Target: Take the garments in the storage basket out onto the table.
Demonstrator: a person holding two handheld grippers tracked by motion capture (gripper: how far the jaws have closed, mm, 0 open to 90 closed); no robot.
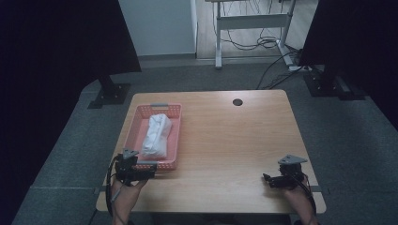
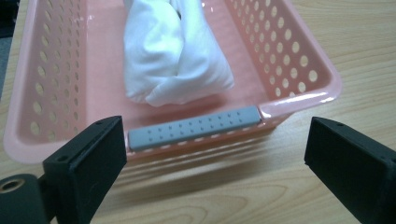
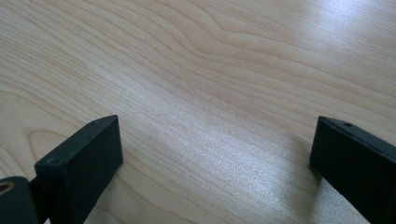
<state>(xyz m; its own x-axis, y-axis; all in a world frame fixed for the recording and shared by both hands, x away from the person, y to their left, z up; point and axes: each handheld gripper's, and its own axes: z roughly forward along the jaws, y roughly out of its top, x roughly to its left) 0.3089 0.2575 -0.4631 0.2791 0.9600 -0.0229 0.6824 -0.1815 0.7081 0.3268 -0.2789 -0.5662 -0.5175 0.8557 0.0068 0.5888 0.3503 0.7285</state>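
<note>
The pink perforated plastic basket (image 2: 299, 60), holding a white folded cloth bundle (image 2: 175, 51), is approached by the spread left gripper (image 2: 215, 154); closing on its grey handle pad (image 2: 194, 127) seems next. The right gripper (image 1: 281, 180) rests spread.

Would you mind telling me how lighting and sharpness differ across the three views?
High view: dim, soft, dark corners around the table. Left gripper view: bright, basket sharp, glare on its rim. Right gripper view: sheen on the wood, near fingers slightly blurred.
</note>
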